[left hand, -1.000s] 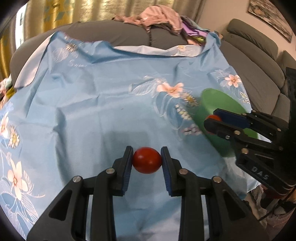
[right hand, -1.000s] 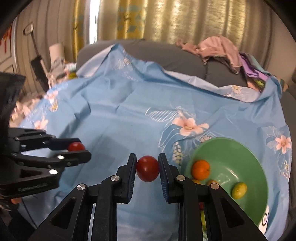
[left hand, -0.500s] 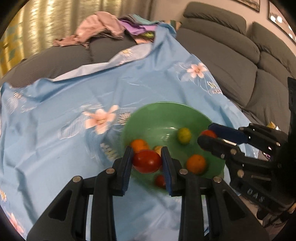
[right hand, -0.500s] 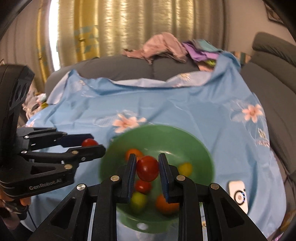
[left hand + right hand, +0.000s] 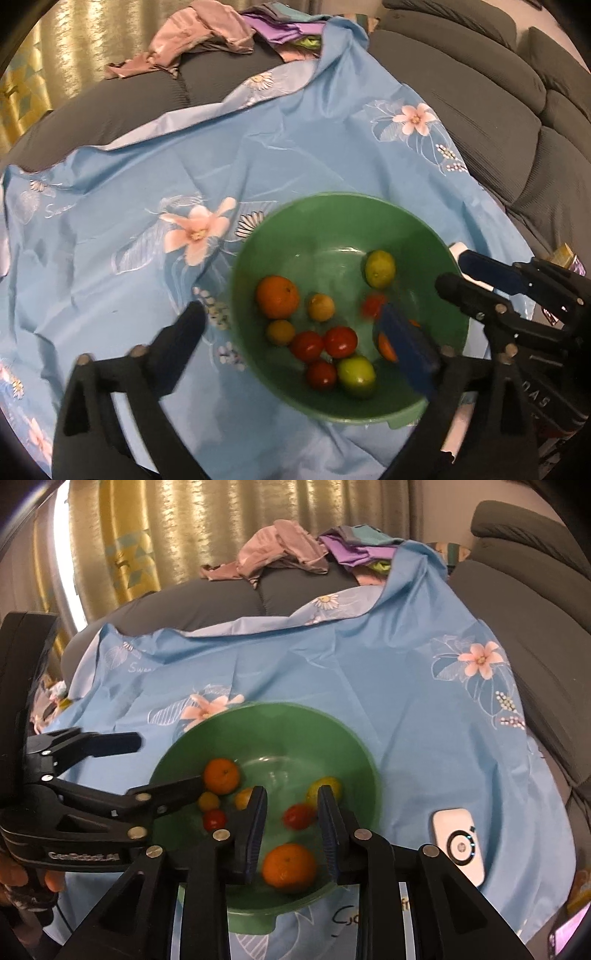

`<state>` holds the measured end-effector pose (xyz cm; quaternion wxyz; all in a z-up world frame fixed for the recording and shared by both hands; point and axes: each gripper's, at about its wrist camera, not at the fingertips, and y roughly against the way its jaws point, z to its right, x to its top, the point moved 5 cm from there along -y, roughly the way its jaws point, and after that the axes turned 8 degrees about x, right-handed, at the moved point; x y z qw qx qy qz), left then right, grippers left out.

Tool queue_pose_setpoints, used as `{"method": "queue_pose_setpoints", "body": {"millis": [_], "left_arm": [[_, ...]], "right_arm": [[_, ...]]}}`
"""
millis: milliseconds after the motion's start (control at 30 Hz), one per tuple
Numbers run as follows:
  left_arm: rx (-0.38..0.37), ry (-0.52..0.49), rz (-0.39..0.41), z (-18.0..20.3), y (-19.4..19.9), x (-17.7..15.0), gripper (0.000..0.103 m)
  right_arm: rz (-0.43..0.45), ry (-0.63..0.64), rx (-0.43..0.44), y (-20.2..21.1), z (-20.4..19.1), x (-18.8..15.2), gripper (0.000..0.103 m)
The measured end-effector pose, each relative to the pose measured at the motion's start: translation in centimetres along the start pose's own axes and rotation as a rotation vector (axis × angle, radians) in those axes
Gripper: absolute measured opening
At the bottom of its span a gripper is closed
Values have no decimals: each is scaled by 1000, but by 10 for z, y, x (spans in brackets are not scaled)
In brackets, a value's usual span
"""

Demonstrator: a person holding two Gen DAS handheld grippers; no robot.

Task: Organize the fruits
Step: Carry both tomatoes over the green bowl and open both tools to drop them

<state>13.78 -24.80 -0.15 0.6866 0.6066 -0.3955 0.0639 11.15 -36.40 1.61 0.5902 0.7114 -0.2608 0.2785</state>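
Both grippers hang over a green bowl of fruit set on a blue flowered sheet. The left gripper is spread wide, one finger over the sheet to the bowl's left and its blue-padded finger over the bowl's right side, and it holds nothing. The right gripper stands moderately open and also empty; a blurred red tomato shows in the gap between its pads, lying in the bowl below.

Nearest in the bowl, seen from the left wrist, sit a green fruit and three red tomatoes clustered together. Beyond them lie a large orange to the left and two small yellow fruits. The fruits are roundish, so no long axis can be told. A yellow-green lime rests farthest back on the right. A white device lies on the sheet just right of the bowl. Behind, crumpled clothes top a grey sofa.
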Motion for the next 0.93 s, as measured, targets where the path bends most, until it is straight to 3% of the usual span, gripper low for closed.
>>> {"method": "queue_pose_setpoints", "body": {"millis": [100, 300, 400, 500, 600, 933], "left_arm": [[22, 23, 16, -7, 19, 4, 102], [67, 32, 16, -9, 50, 15, 102], [25, 21, 31, -5, 63, 18, 102], [97, -25, 3, -3, 68, 23, 102], [140, -52, 31, -3, 75, 28, 102], [168, -55, 30, -4, 79, 33, 102]], "right_arm": [[-6, 3, 0, 10, -2, 7, 39], [-12, -21, 18, 34, -7, 22, 49], [-12, -5, 34, 44, -11, 30, 50], [-19, 22, 34, 50, -15, 32, 50], [-18, 30, 42, 54, -18, 33, 50], [-6, 32, 39, 62, -18, 36, 50]]}}
